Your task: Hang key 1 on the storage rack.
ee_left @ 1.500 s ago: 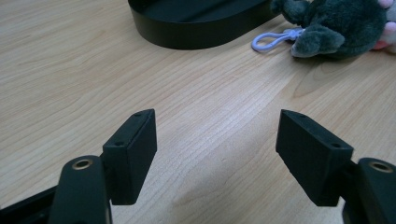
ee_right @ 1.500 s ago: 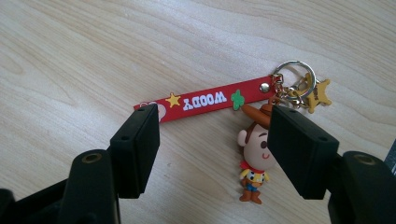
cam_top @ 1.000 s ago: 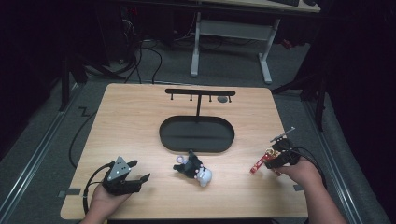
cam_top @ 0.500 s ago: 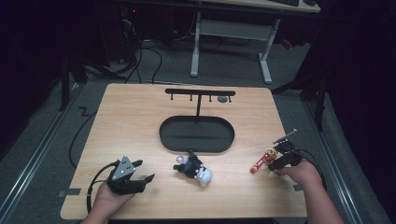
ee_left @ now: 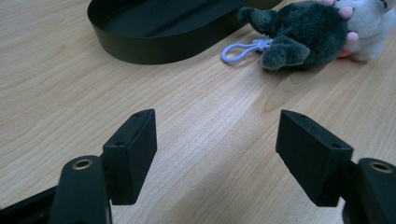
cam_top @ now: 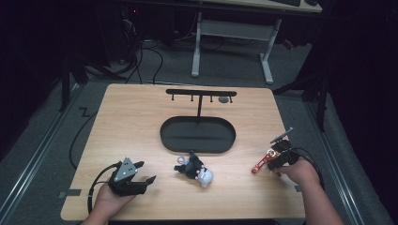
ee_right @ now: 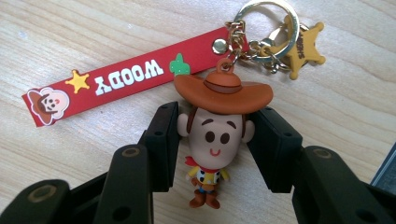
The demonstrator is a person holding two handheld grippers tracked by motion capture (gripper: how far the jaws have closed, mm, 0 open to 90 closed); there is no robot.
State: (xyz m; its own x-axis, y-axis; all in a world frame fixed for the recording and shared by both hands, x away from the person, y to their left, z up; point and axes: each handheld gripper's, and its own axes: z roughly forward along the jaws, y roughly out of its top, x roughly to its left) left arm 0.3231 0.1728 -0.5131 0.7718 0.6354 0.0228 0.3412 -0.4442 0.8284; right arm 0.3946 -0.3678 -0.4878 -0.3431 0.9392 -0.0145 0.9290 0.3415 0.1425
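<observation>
At the left, the left gripper (cam_top: 141,176) rests on the tabletop (cam_top: 122,122) with its jaws wide apart and nothing between them — it seems to wait. Just ahead lies the plush toy (cam_top: 196,169) with its lilac clip, near the black oval tray (cam_top: 197,135). At the right, the right gripper (ee_right: 212,140) has just been closing its jaws on the head of the cowboy keychain (ee_right: 215,135), probably to lift it. Its red strap (ee_right: 121,84) lies flat — in the high view the long axis runs diagonally, ring end toward the far right.
</observation>
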